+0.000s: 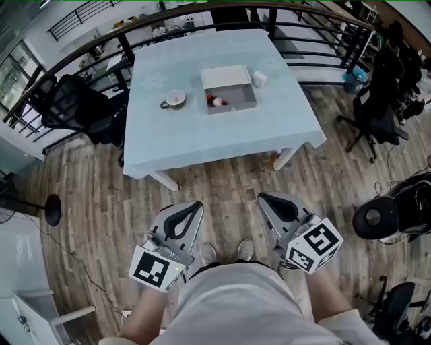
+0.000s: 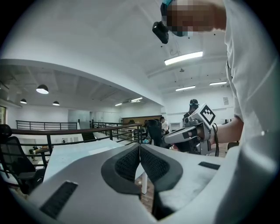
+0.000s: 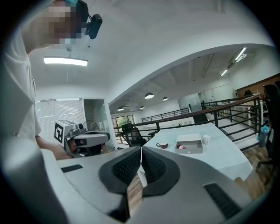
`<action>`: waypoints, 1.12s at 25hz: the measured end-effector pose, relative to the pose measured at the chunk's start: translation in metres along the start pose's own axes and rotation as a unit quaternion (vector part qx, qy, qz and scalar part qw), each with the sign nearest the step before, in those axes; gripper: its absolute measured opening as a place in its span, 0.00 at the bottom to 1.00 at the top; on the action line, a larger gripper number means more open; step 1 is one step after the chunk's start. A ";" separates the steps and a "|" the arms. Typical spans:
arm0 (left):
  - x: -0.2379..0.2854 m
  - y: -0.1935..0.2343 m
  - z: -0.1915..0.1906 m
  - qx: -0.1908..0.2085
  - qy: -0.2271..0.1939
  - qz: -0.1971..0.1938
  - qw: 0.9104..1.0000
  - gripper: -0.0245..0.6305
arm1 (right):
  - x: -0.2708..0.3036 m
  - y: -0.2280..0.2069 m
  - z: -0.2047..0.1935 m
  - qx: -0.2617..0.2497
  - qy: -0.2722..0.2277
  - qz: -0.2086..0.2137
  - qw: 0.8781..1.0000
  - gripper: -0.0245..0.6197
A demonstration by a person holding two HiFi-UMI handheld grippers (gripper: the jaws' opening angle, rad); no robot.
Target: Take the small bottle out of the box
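A grey box [image 1: 231,96] with its lid folded back stands on the blue-clothed table [image 1: 222,131]. A small red-and-white thing, seemingly the small bottle [image 1: 217,102], lies in the box's left part. Both grippers hang low over the wooden floor, well short of the table. My left gripper [image 1: 196,204] is shut with nothing between its pads [image 2: 131,162]. My right gripper [image 1: 262,197] is shut and empty too. The right gripper view shows the box [image 3: 189,143] and the bottle [image 3: 181,147] far ahead, beyond the shut jaws.
A cup on a saucer [image 1: 174,100] sits left of the box and a small white jar [image 1: 259,79] to its right. Black office chairs [image 1: 74,108] flank the table. A railing [image 1: 202,13] runs behind it. A black round stool [image 1: 374,219] stands on the floor at the right.
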State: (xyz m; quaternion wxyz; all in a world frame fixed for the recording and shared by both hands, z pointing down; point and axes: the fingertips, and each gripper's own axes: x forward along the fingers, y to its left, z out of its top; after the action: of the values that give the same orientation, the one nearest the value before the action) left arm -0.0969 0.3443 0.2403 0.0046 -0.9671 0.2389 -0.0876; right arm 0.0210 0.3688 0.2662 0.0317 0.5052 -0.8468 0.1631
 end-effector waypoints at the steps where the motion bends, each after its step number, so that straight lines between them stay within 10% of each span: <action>1: 0.001 -0.001 -0.001 -0.001 0.002 0.000 1.000 0.07 | -0.001 -0.001 -0.001 0.000 0.001 0.000 1.000 0.07; 28: 0.046 -0.025 -0.003 -0.011 0.003 0.023 1.000 0.07 | -0.028 -0.053 0.003 0.019 -0.005 0.022 1.000 0.07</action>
State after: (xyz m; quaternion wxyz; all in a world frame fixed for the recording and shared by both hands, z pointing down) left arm -0.0462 0.3451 0.2522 -0.0043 -0.9609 0.2624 -0.0882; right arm 0.0806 0.3684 0.2704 0.0143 0.4876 -0.8548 0.1770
